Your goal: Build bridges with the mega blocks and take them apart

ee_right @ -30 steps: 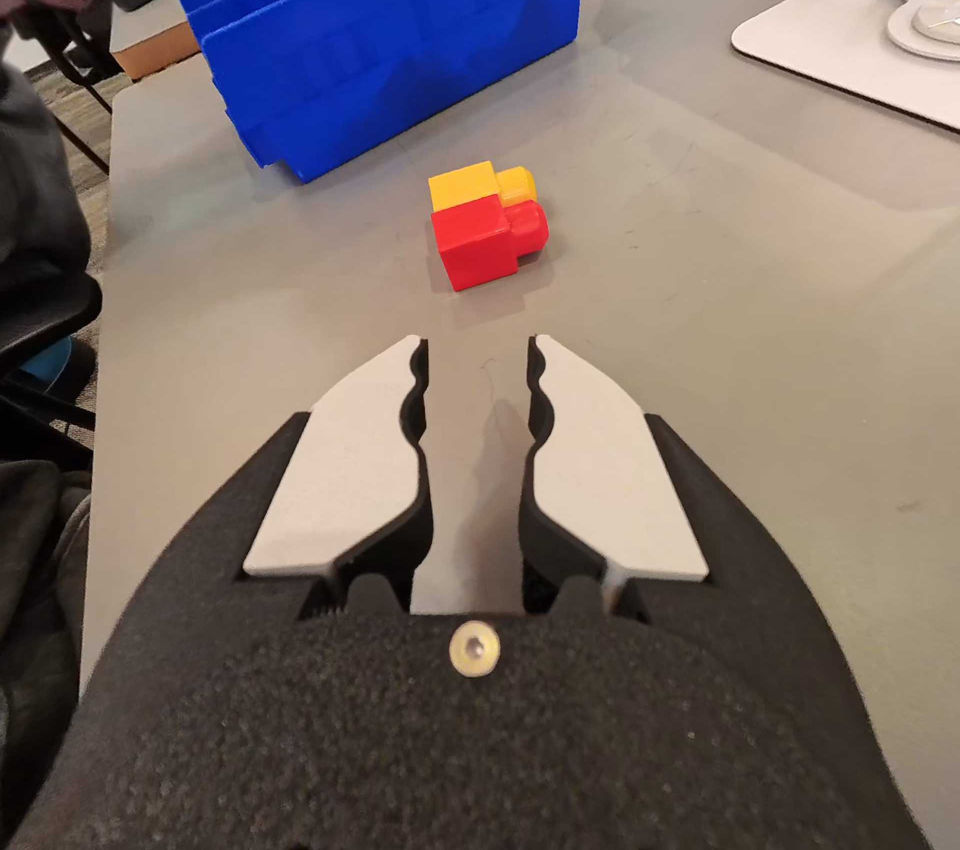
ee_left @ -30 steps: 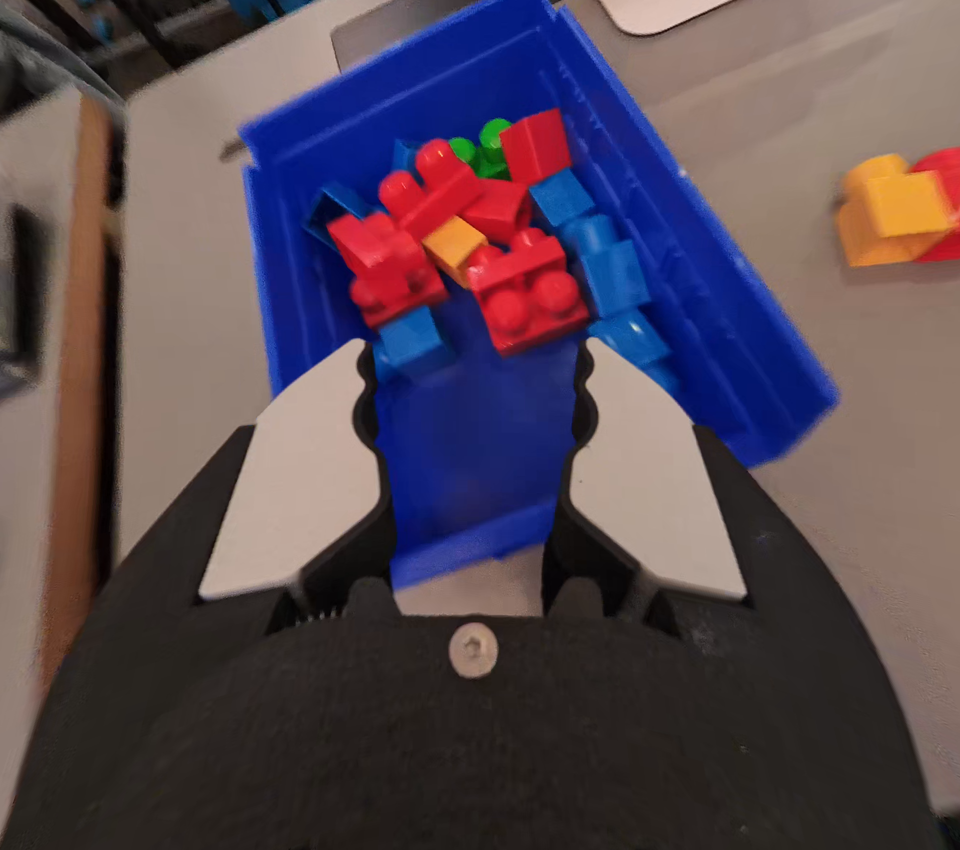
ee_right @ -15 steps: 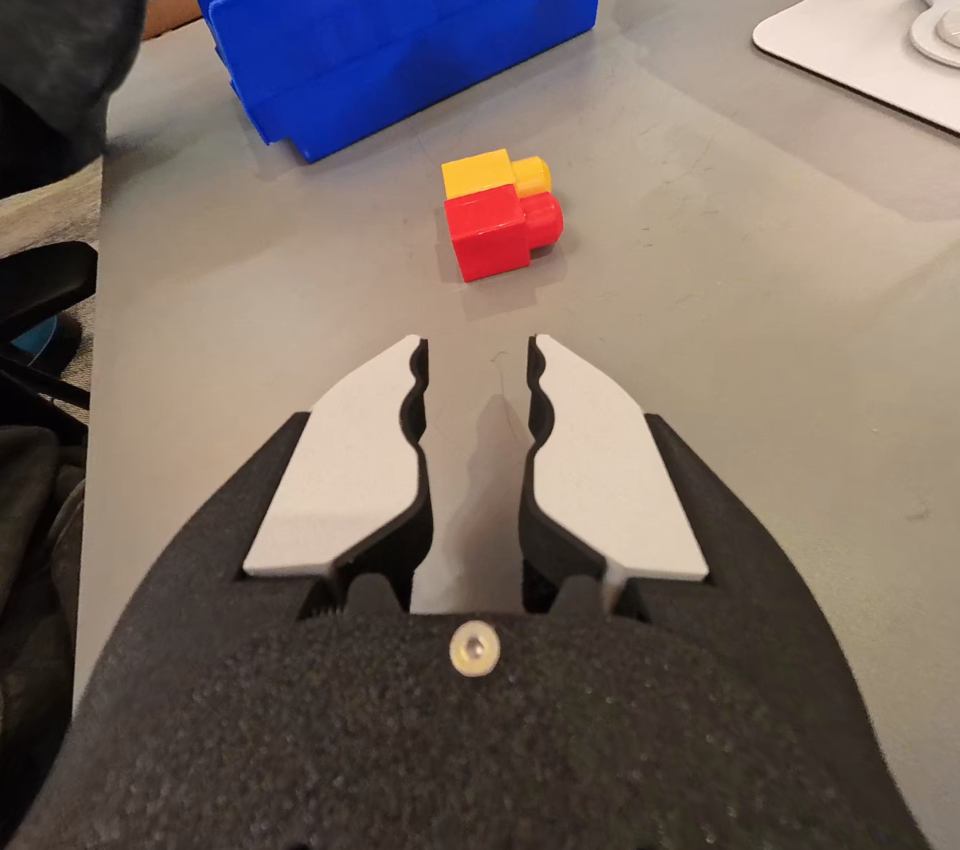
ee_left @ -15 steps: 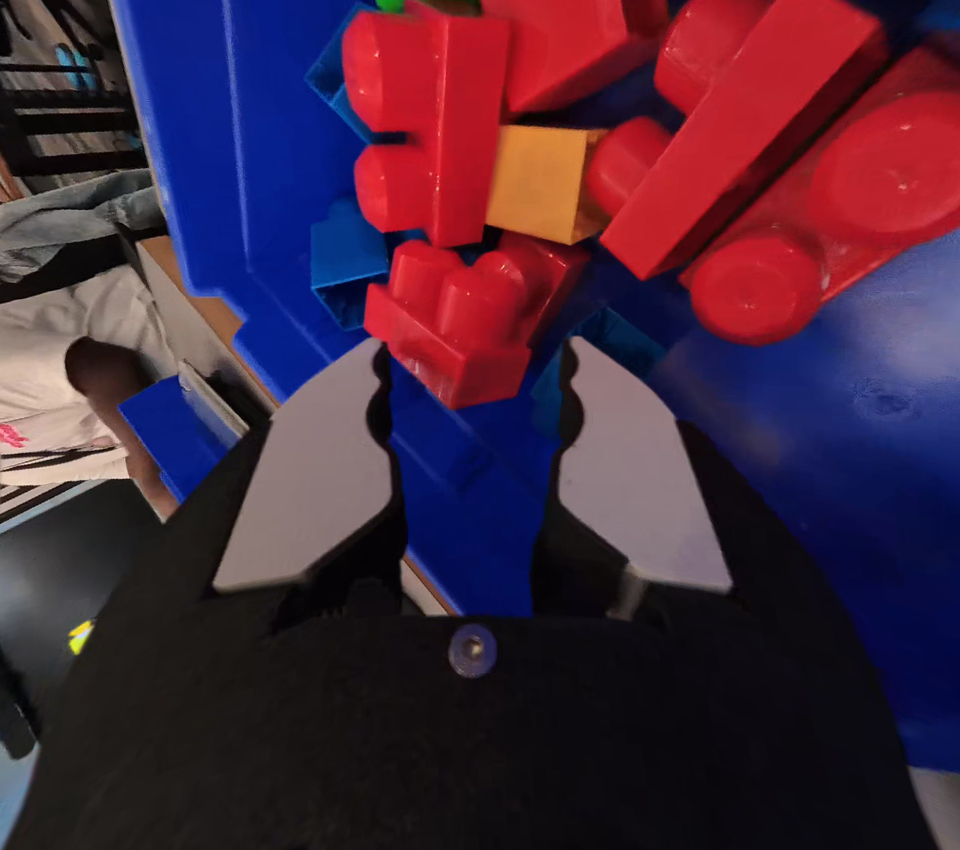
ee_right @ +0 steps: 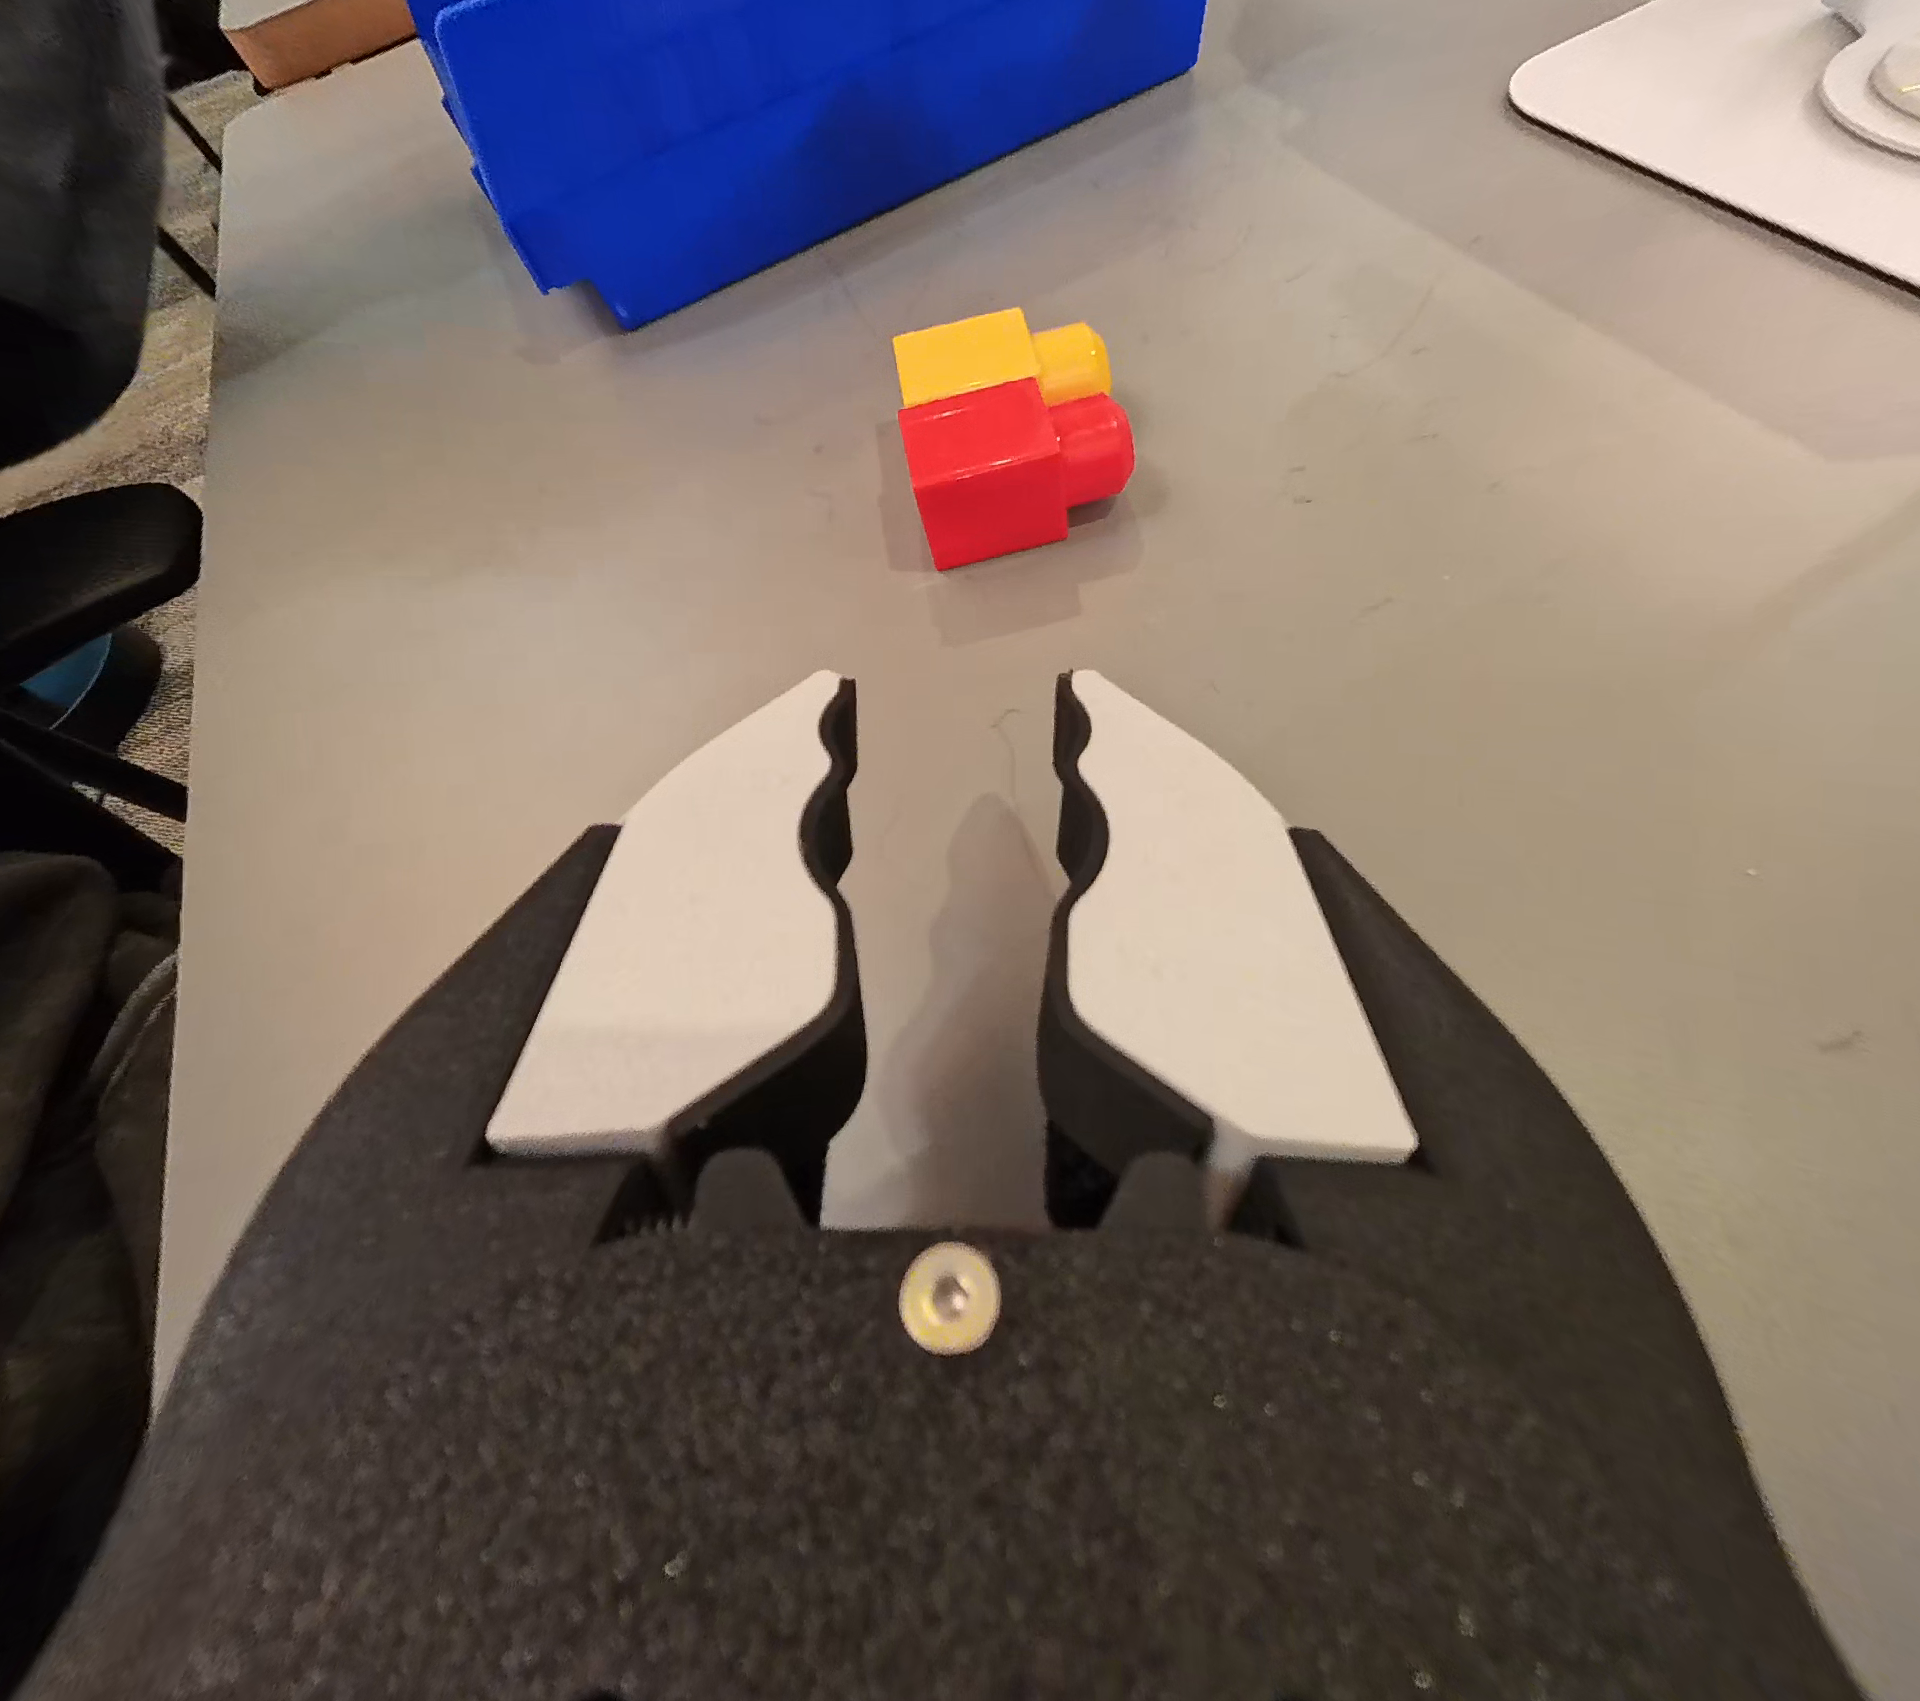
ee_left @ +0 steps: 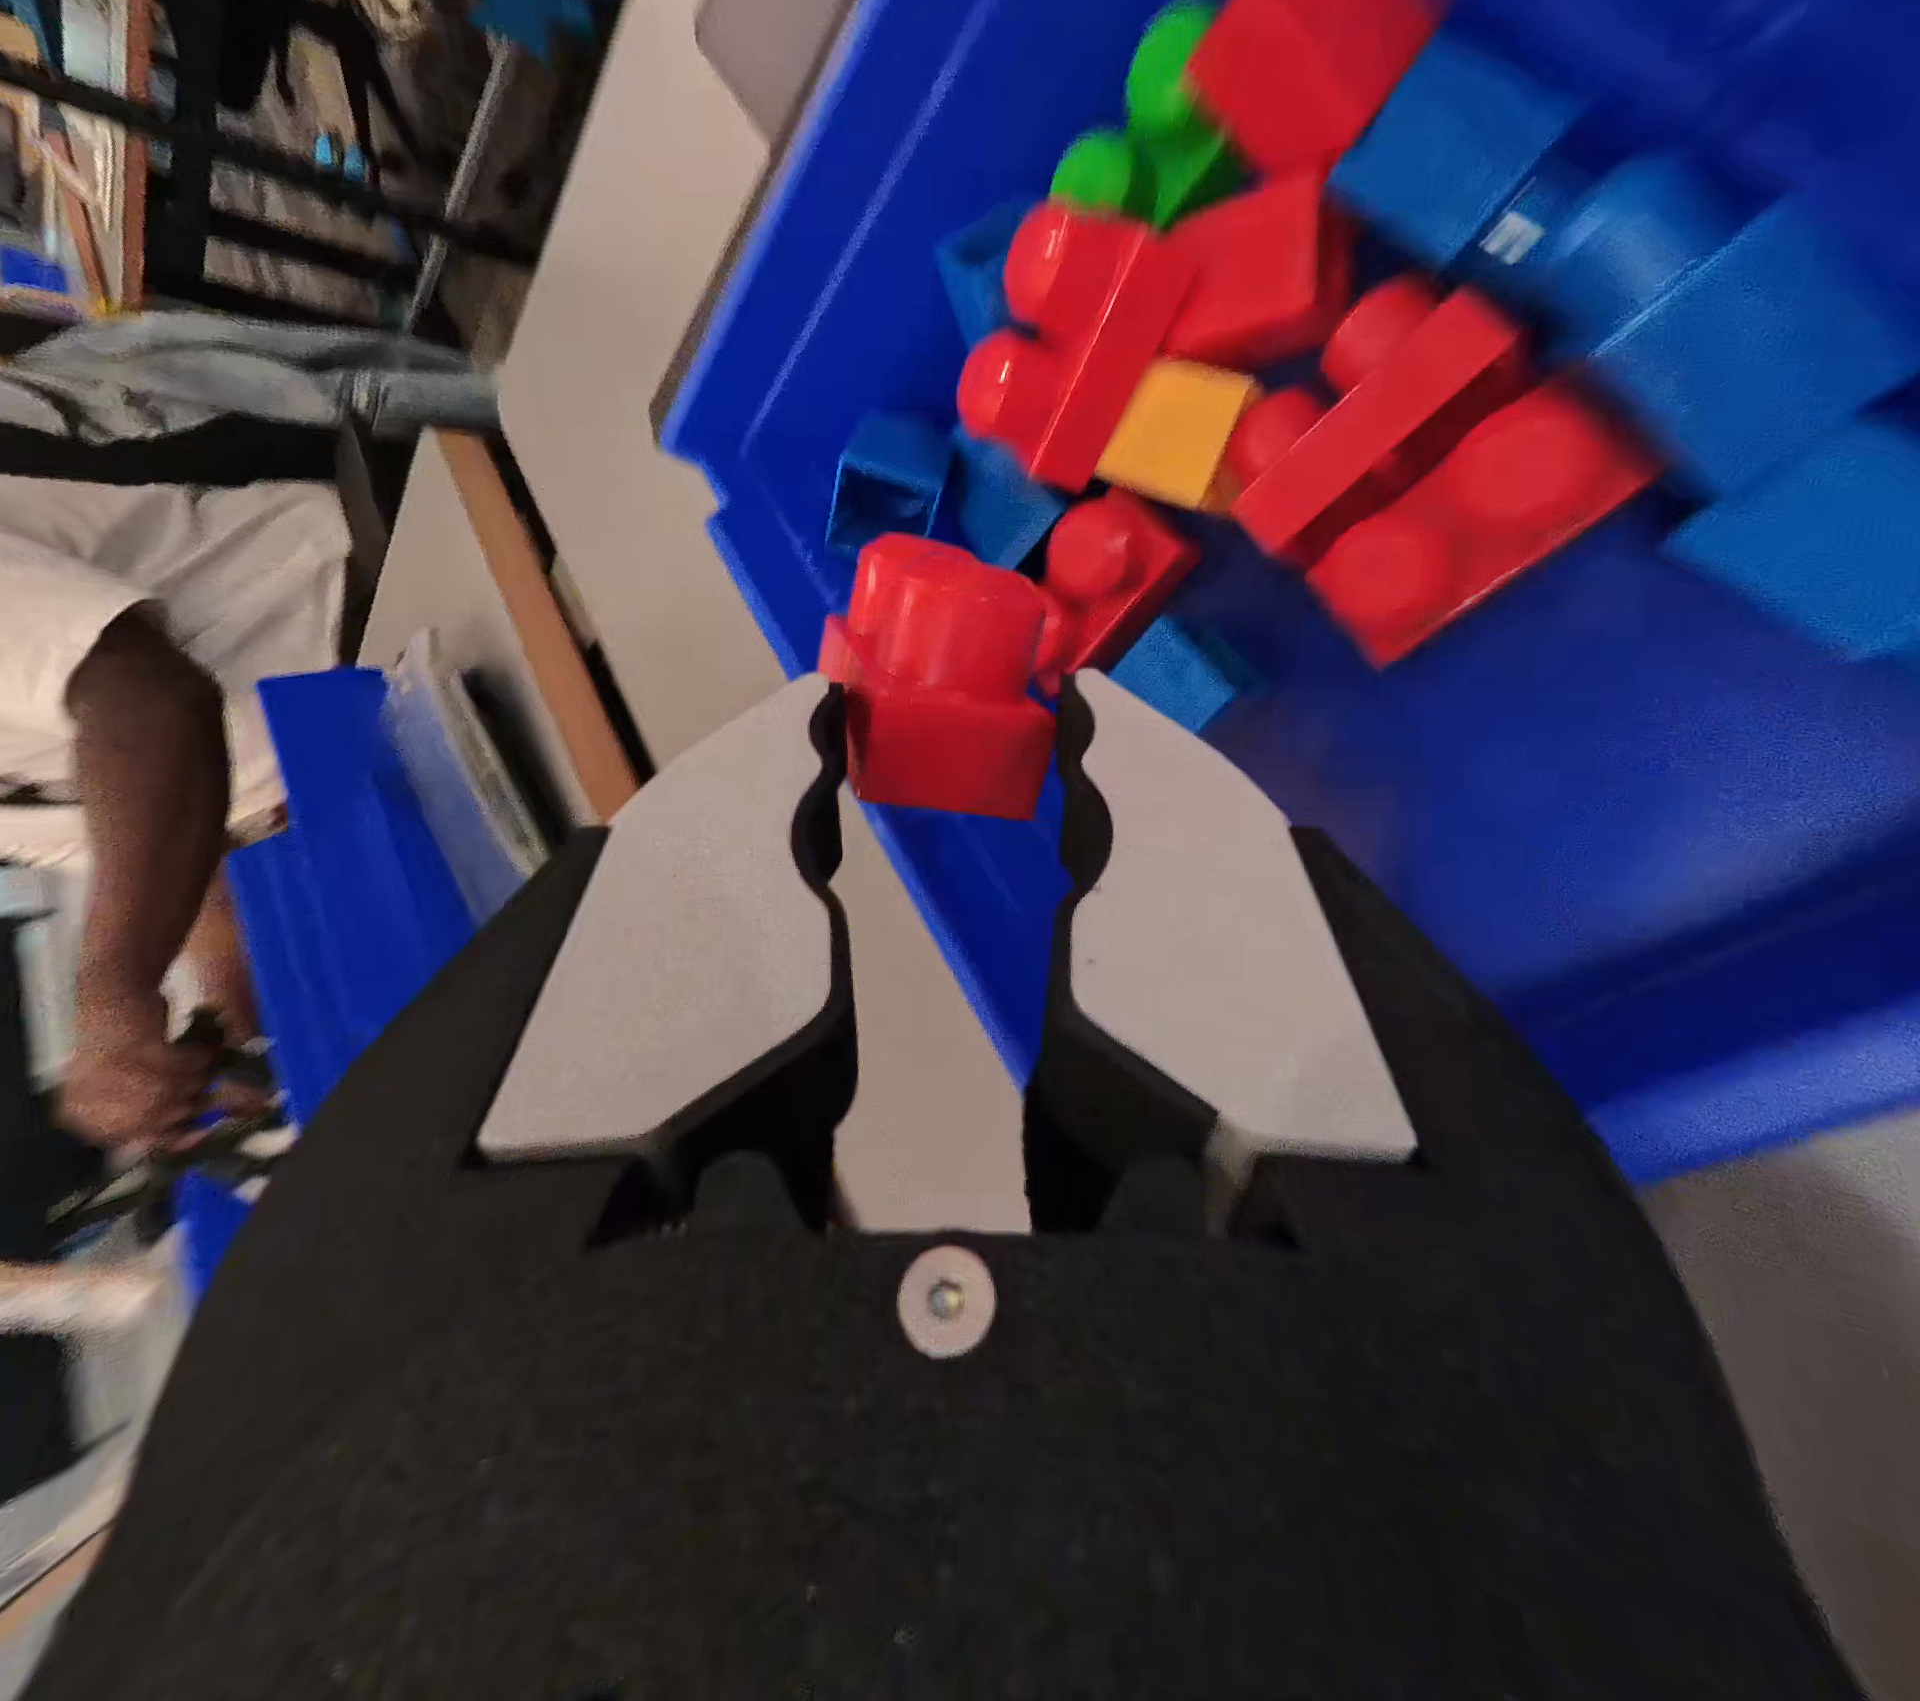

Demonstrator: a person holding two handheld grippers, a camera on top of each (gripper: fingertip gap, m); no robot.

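Your left gripper [ee_left: 945, 695] is tilted over the blue bin [ee_left: 1558, 872], its fingertips clamped on a red block [ee_left: 951, 716] at the bin's edge. Your right gripper [ee_right: 956, 695] hovers level over the grey table [ee_right: 1455, 612], jaws parted and empty, pointing at the red-and-yellow block pair [ee_right: 1003, 436] near the bin.

The grey tabletop [ee_right: 1455, 612] carries a blue bin [ee_right: 831, 41] at twelve o'clock, a yellow block [ee_right: 961, 358] touching a red block [ee_right: 982, 472] (both tipped sideways), and a white base [ee_right: 1704, 103] at two o'clock.
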